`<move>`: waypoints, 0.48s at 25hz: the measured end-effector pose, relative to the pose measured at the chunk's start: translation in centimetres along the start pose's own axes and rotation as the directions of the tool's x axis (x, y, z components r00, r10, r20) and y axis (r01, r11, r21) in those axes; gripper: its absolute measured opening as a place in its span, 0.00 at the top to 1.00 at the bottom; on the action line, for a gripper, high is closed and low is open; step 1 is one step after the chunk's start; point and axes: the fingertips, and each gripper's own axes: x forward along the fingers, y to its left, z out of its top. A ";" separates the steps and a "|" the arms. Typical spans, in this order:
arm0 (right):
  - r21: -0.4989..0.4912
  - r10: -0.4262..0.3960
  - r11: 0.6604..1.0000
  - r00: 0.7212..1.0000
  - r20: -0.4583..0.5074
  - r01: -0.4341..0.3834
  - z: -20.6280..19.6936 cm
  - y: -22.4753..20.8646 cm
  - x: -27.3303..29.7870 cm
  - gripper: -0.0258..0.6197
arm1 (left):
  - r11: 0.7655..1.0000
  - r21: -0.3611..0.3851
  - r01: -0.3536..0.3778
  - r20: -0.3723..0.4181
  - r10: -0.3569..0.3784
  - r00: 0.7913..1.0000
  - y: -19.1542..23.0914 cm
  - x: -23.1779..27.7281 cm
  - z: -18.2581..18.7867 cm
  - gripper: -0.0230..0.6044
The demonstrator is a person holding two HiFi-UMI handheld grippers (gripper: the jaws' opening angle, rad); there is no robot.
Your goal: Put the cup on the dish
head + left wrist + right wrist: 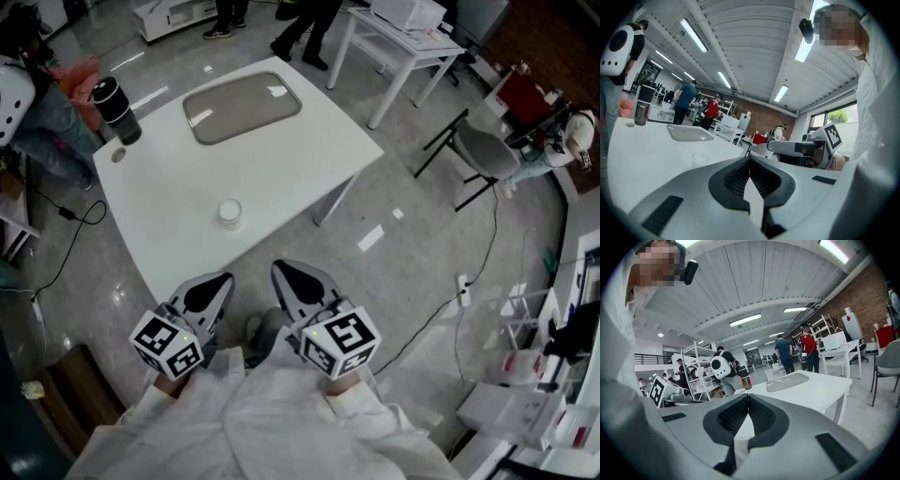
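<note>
A small clear cup stands upright on the white table, towards its near corner. It also shows in the left gripper view as a cup just beyond the jaws. The grey rectangular dish lies farther back on the table, with nothing on it. My left gripper and right gripper are held side by side close to my body, short of the table's near corner. Both are shut with nothing between the jaws. The jaws meet in the left gripper view and in the right gripper view.
A black tumbler and a small round lid stand at the table's far left. A person with a white backpack is beside that corner. A second white table and a grey chair stand to the right. Cables run over the floor.
</note>
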 end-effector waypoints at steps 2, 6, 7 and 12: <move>0.005 -0.004 1.000 1.000 -0.002 0.004 0.1 -0.7 0.8 0.94 | 1.000 -0.008 0.000 -0.004 0.000 1.000 1.0 0.5 0.2 0.95; 0.003 -0.004 1.000 1.000 0.005 0.004 0.7 -2.2 2.1 0.94 | 1.000 -0.005 -0.005 -0.002 0.005 1.000 2.6 2.2 1.0 0.95; 0.002 0.002 1.000 1.000 0.005 -0.002 0.9 -2.6 2.4 0.94 | 1.000 -0.004 -0.008 0.001 0.008 1.000 2.9 2.7 1.3 0.95; -0.007 0.040 0.999 0.999 0.004 -0.040 2.6 -4.5 4.7 0.94 | 0.999 -0.001 -0.032 0.006 0.032 0.999 4.2 5.4 2.8 0.95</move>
